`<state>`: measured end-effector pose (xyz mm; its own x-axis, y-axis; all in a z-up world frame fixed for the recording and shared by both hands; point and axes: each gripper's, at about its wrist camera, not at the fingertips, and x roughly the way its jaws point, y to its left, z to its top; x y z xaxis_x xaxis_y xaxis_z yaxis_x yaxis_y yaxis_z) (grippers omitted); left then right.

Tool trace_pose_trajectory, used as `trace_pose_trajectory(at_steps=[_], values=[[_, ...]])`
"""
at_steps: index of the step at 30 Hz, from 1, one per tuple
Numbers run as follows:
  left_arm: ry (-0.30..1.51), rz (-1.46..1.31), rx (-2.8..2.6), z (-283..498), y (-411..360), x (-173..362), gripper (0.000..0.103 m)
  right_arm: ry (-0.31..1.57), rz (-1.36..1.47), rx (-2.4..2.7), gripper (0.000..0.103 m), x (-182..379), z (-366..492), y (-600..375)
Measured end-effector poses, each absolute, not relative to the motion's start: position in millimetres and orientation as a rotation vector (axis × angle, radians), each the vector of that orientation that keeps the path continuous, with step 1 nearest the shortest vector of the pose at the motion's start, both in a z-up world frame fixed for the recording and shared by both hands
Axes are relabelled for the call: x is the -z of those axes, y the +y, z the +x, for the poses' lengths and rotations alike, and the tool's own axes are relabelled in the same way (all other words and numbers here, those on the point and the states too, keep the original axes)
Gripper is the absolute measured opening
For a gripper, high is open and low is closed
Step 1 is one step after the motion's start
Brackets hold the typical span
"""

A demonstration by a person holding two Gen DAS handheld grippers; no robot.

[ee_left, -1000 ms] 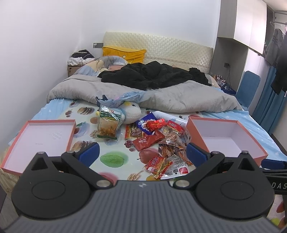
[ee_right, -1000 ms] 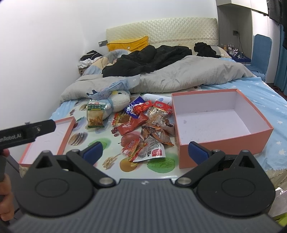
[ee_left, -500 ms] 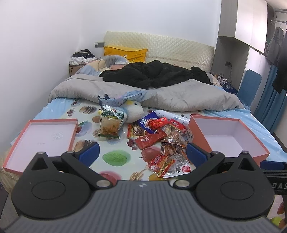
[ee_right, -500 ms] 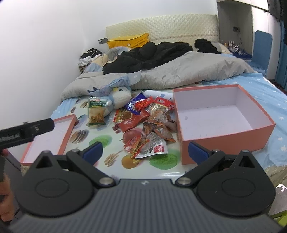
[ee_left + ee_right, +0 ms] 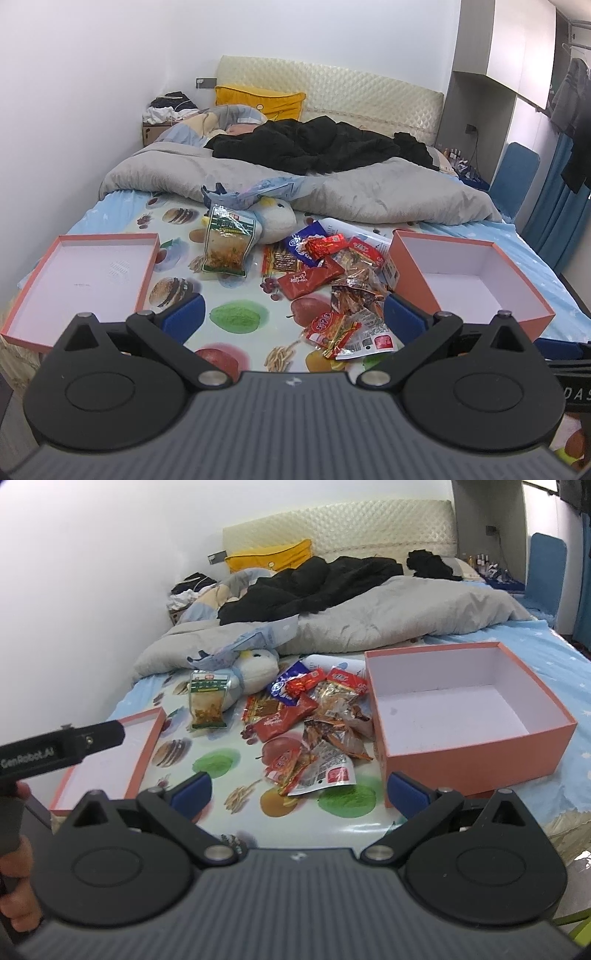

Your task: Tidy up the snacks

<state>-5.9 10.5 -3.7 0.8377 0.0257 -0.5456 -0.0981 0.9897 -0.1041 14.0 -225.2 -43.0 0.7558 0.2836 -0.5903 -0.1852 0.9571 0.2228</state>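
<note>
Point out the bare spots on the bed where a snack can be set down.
Free: the mat strip between the shallow lid and snack pile, in front of the green-label bag; also inside the deep box. Crowded: the pile against that box's left wall.

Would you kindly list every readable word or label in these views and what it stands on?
"GenRobot.AI": white print on the black bar of the left gripper, seen in the right wrist view.
"DAS": cut-off white letters on a black bar at the right edge of the left wrist view.
Print on the pile of red snack packets and the green-labelled clear snack bag: too small to read.
</note>
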Motion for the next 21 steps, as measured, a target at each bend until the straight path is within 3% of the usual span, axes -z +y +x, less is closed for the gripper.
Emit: trace_pose_trajectory(at_steps=[9,21], values=[[0.597,-0.125,-0.064,-4,10,12,0.103,0.666,0.192,-0.285,0.097,47,10,-227],[0.635,-0.126,-0.064,6,8,27,0.103,0.67,0.189,-0.261,0.097,54,12,-228]])
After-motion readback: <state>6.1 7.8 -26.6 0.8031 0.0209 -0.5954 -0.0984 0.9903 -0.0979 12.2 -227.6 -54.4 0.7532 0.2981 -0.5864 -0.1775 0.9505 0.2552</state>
